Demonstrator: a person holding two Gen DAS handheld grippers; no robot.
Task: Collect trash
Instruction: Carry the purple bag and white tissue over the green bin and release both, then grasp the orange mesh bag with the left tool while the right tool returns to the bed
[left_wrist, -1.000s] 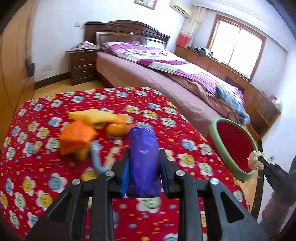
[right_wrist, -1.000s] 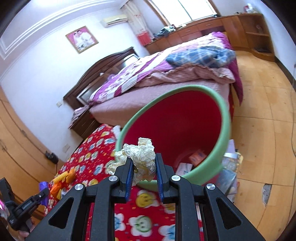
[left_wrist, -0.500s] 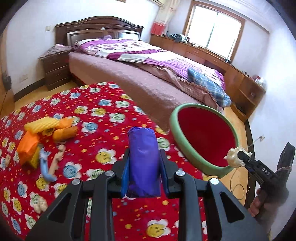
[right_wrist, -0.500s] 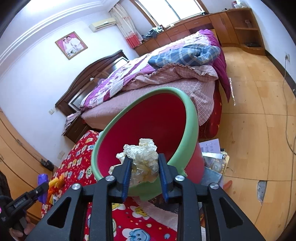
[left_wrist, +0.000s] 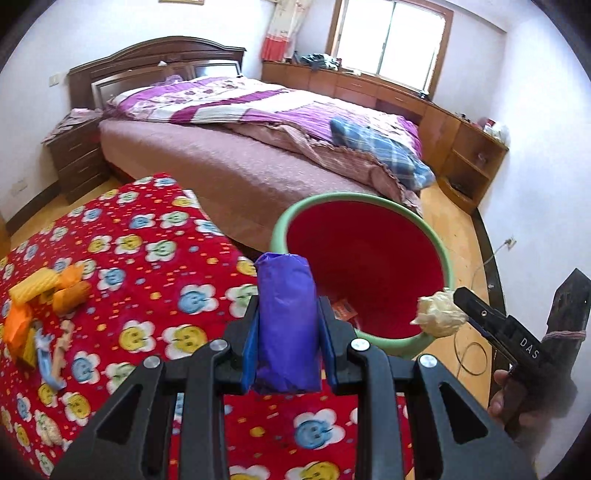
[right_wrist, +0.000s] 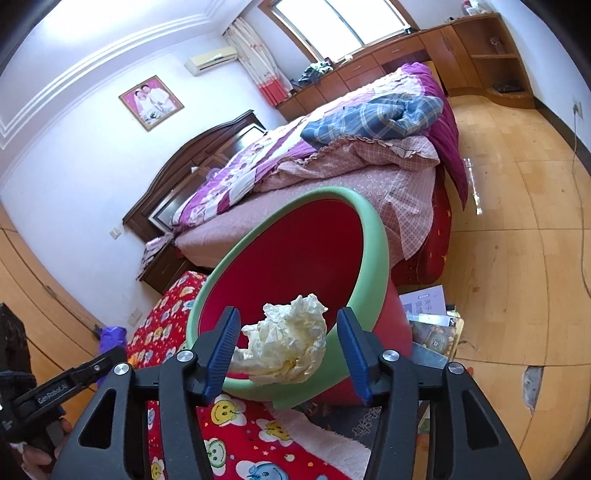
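My left gripper (left_wrist: 287, 334) is shut on a purple wrapper (left_wrist: 286, 317), held above the table edge near the red bin with a green rim (left_wrist: 436, 243). My right gripper (right_wrist: 287, 350) is open; a crumpled white paper ball (right_wrist: 286, 345) sits loose between its spread jaws, right at the rim of the bin (right_wrist: 376, 236). In the left wrist view the paper ball (left_wrist: 439, 313) shows at the tip of the right gripper, over the bin's near rim. A small red packet (left_wrist: 343, 308) lies inside the bin.
Orange and yellow wrappers (left_wrist: 40, 295) and a blue scrap (left_wrist: 46, 360) lie on the red flowered tablecloth (left_wrist: 155, 280). A bed (left_wrist: 258, 140) stands behind the bin. Papers (right_wrist: 424, 306) lie on the wooden floor (right_wrist: 517, 258) beside the bin.
My right gripper has opened and let go of the paper ball at the bin's rim. My left gripper has moved right toward the bin with the purple wrapper.
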